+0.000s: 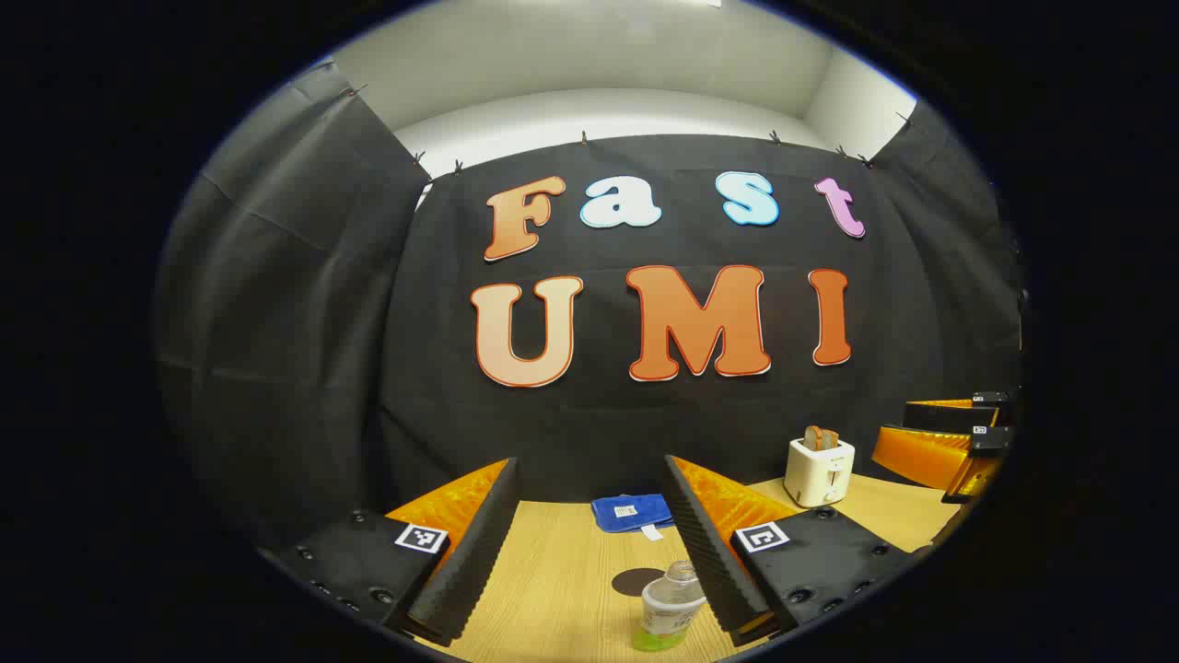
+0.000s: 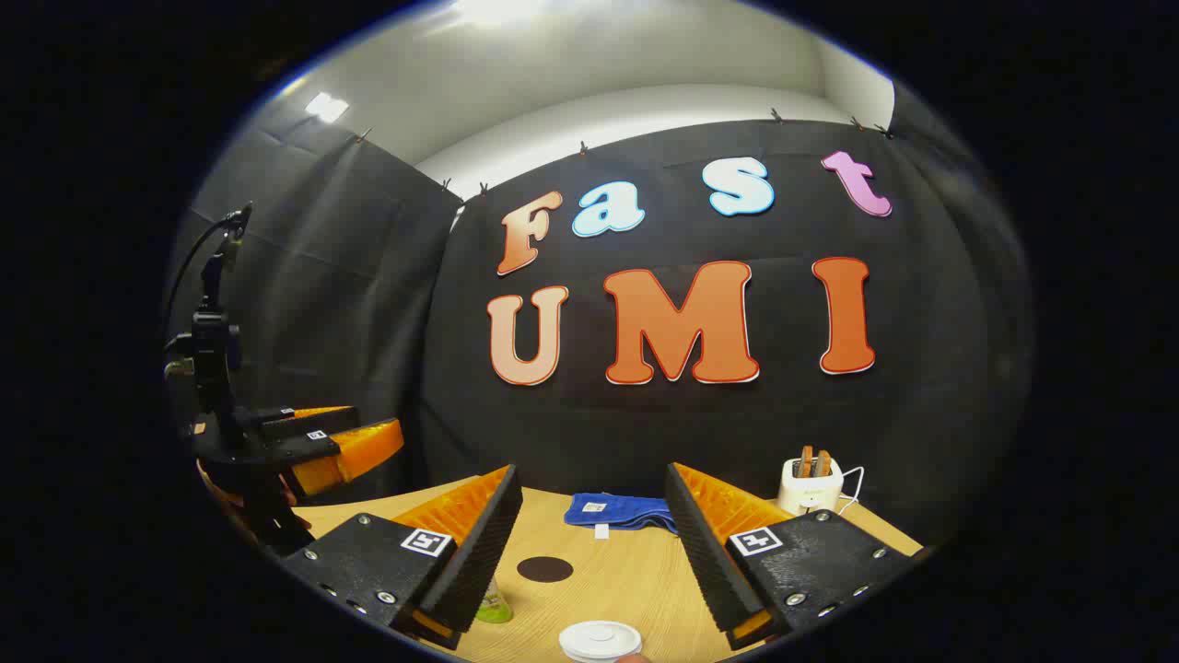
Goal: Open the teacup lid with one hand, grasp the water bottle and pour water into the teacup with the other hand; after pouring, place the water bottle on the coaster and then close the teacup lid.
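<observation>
On the wooden table [image 1: 553, 589], a clear water bottle [image 1: 671, 610] with a greenish base stands upright, close to the inner side of my left gripper's right finger. My left gripper [image 1: 589, 479] is open and holds nothing. A dark round coaster [image 1: 634, 581] lies just behind the bottle. In the right gripper view, the white lid of the teacup [image 2: 600, 639] sits at the bottom edge, below my open right gripper [image 2: 591, 479]. There the coaster [image 2: 544, 569] lies farther back. The bottle [image 2: 495, 608] peeks out behind the left finger. The cup's body is hidden.
A folded blue cloth [image 1: 631, 512] lies at the table's back by the black wall. A white toaster [image 1: 818, 471] with bread in it stands at the back right. The right gripper [image 1: 949, 442] hovers at the far right, and the left gripper [image 2: 341, 442] shows at the left.
</observation>
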A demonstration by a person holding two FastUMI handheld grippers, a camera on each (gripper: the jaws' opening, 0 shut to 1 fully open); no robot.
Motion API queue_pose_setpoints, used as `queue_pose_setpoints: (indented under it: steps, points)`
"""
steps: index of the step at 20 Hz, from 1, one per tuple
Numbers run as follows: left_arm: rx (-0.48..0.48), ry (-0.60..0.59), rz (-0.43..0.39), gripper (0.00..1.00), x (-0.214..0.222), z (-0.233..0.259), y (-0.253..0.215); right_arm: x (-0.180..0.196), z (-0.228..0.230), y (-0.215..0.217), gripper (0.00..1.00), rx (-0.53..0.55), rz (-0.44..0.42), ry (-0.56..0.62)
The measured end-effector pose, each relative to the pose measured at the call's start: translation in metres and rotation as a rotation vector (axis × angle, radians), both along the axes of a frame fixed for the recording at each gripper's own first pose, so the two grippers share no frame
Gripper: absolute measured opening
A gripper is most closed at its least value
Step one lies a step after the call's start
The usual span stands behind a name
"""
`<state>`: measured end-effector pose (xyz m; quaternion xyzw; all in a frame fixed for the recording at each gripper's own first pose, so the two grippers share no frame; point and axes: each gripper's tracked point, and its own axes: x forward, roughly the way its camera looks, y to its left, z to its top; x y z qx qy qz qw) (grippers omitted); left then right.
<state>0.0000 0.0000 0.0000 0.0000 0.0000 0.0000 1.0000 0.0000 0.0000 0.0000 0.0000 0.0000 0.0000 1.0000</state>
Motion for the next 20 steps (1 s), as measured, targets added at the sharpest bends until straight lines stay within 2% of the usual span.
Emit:
queue_pose_setpoints:
  steps: [4,10,20]
  points:
    - [0.010,0.003,0.002,0.96,0.001,-0.001,0.003,0.002,-0.004,-0.007,0.94,-0.008,-0.027,0.011]
    - [0.010,0.014,0.012,0.98,0.001,-0.006,0.006,0.004,0.000,-0.004,0.94,0.006,-0.018,0.007]
    - [-0.066,0.028,-0.015,0.96,-0.003,-0.007,0.008,-0.001,-0.005,-0.013,0.94,-0.026,-0.062,0.008]
